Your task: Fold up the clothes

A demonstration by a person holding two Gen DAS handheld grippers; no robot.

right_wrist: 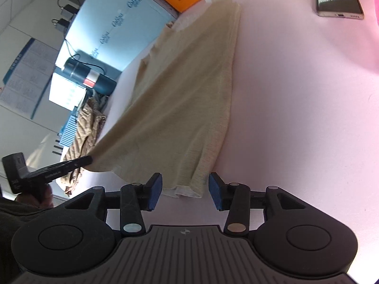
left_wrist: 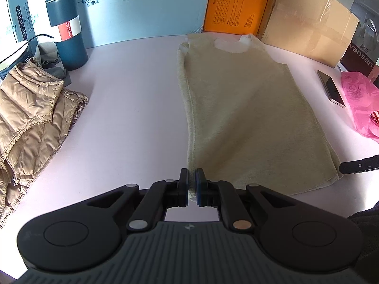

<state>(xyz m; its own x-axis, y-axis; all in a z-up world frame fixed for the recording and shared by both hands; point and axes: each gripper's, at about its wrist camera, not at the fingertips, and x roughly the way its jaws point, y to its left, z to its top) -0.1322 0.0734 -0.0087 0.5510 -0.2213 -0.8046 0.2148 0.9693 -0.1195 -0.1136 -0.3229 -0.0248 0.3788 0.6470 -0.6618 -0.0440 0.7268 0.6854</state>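
Observation:
A beige knit sleeveless top (left_wrist: 239, 104) lies lengthwise on the pink table (left_wrist: 132, 108), neckline at the far end, folded along its length. My left gripper (left_wrist: 192, 184) is shut on the top's near left hem corner and lifts it off the table; it also shows in the right wrist view (right_wrist: 87, 159), pinching that corner. My right gripper (right_wrist: 185, 190) is open with its blue pads on either side of the top's near right hem corner (right_wrist: 189, 189), not closed on it. Its finger (left_wrist: 355, 165) shows at the right edge of the left wrist view.
A tan quilted jacket (left_wrist: 30, 118) lies at the left. A dark blue thermos (left_wrist: 65, 23) stands behind it. Light blue, orange and cardboard boxes (left_wrist: 236, 4) line the back. A phone (left_wrist: 331, 88) and a pink plastic bag (left_wrist: 360, 101) lie at the right.

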